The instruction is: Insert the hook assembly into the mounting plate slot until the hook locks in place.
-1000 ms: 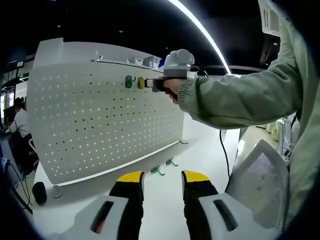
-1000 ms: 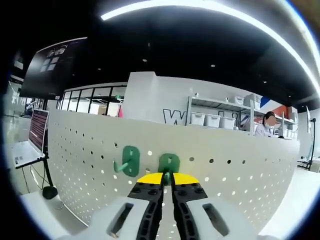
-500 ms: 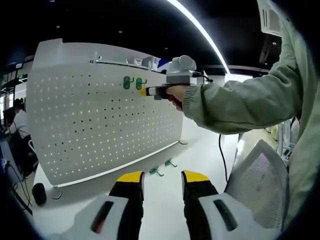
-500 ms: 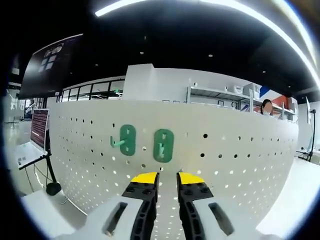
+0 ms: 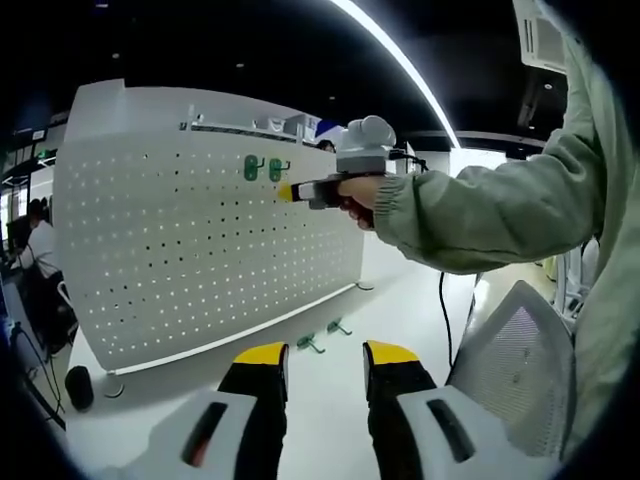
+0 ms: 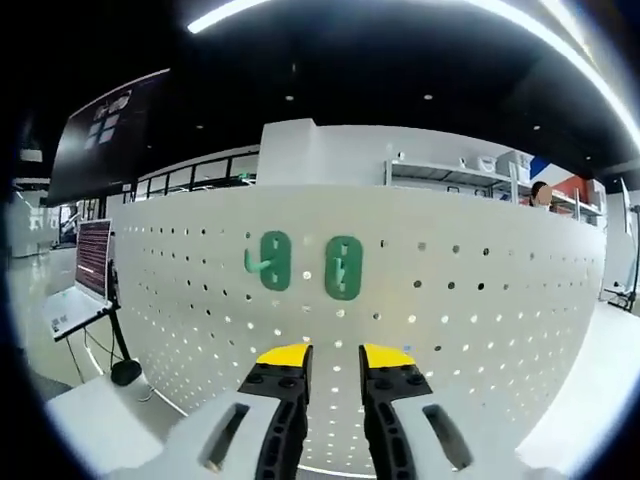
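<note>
A white pegboard mounting plate [image 5: 200,240] [image 6: 460,320] stands upright on a white table. Two green hooks [image 5: 262,168] hang side by side near its top; in the right gripper view they are the left hook [image 6: 272,262] and the right hook [image 6: 343,267]. My right gripper [image 6: 334,354] is open and empty, a short way back from the hooks; it also appears in the left gripper view [image 5: 284,191], held by a person's hand. My left gripper [image 5: 325,352] is open and empty, low over the table. Two more green hooks [image 5: 325,334] lie on the table by the plate's foot.
A person's green sleeve [image 5: 500,200] crosses the right of the left gripper view. A mesh chair back [image 5: 520,370] stands at lower right. A small black object [image 5: 79,385] sits at the table's left edge. A screen on a stand [image 6: 92,280] is left of the plate.
My right gripper was shut on the right green hook against the plate a second ago. It has since opened, left the hook hanging, and drawn back from the plate. The left gripper stayed put.
</note>
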